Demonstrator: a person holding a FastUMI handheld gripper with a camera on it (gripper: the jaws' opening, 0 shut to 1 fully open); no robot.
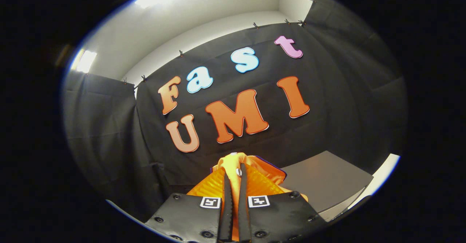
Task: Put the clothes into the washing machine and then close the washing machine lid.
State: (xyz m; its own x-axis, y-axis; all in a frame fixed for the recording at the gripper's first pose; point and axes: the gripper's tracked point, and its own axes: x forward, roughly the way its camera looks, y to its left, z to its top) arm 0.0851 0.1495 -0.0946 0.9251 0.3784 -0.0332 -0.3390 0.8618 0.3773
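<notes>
Hand-held gripper (235,179) raised, tilted up twd booth wall, fingers clamped on orange garment (255,179); grey surface (327,184) beyond.

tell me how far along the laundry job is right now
Done: the gripper has its fingers shut on the orange garment, lifted in front of the booth wall. In hand: carrying it. Left: dropping it into the washing machine and closing the lid; the grey surface beyond the fingers may be part of the machine, but I cannot tell.

Camera rides on tool (235,179), faces booth wall (327,133) ahead, tilted upward, fingers close below
</notes>
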